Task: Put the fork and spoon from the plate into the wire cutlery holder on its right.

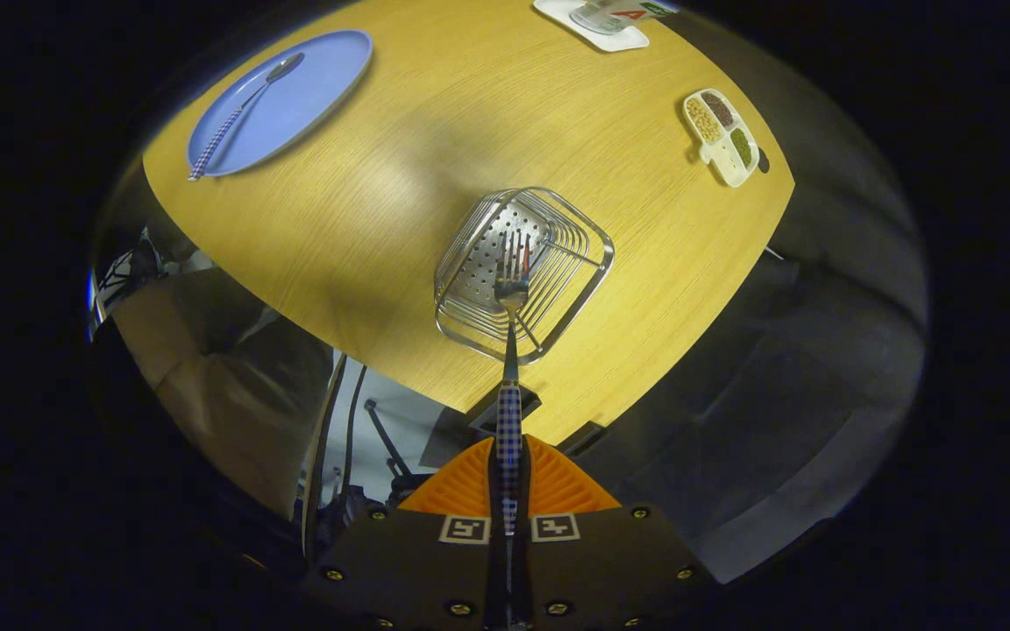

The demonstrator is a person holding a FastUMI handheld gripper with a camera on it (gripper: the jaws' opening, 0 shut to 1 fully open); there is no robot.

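Note:
My gripper (509, 456) is shut on the checked handle of the fork (510, 350). The fork points straight ahead from the fingers, tines forward, and its head hangs over the open top of the wire cutlery holder (588, 272). The holder is a square wire basket with a perforated metal bottom, standing on the wooden table just beyond the fingertips. Far off to the left lies the blue plate (295, 101), and on it rests the spoon (238, 114) with the same checked handle sticking out over the plate's rim.
A white divided dish (722, 136) with beans and seeds sits to the right beyond the holder. A white tray (601, 26) with a cup stands at the far side. The round table's edge (382, 368) runs close under the holder.

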